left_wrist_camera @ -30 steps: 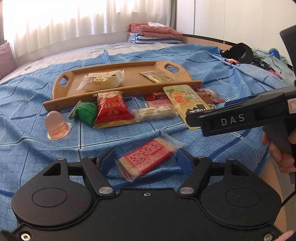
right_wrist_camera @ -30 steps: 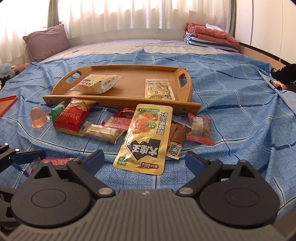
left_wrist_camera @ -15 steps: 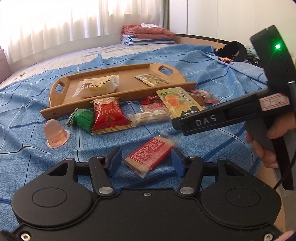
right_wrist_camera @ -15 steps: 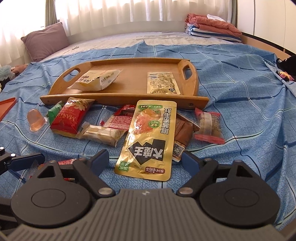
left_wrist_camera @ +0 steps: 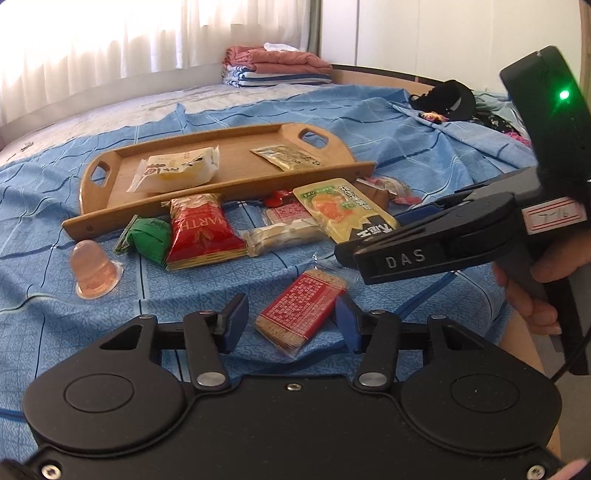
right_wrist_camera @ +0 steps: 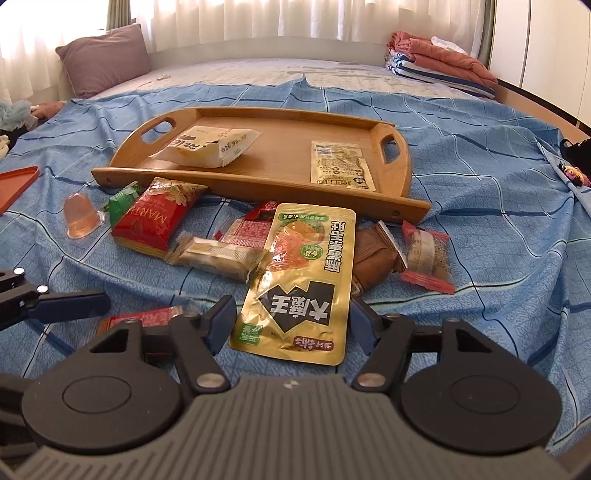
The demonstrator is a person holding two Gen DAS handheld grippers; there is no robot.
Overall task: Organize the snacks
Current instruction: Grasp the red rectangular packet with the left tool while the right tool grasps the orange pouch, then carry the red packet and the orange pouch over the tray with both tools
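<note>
Two tools closing: left tool (left_wrist_camera: 291, 319) straddles red biscuit pack (left_wrist_camera: 301, 312), right tool (right_wrist_camera: 293, 325) straddles gold pouch (right_wrist_camera: 301, 284), neither gripped.

Both wrist cameras sit low and close over the blue checked bedsheet (left_wrist_camera: 424, 155), angled down toward the window. They share the oblong bamboo tray (left_wrist_camera: 236, 186) (right_wrist_camera: 258, 184) and scattered snack packets; the left view catches the right tool (left_wrist_camera: 369, 254) from the side.

Blue checked bedsheet (right_wrist_camera: 480, 177) covering the bed, with a mauve pillow (right_wrist_camera: 103, 59) by the curtains (right_wrist_camera: 258, 18). Folded blankets (left_wrist_camera: 277, 68) (striped beneath) stacked at the far corner; orange lid (right_wrist_camera: 14, 184) at left edge.
</note>
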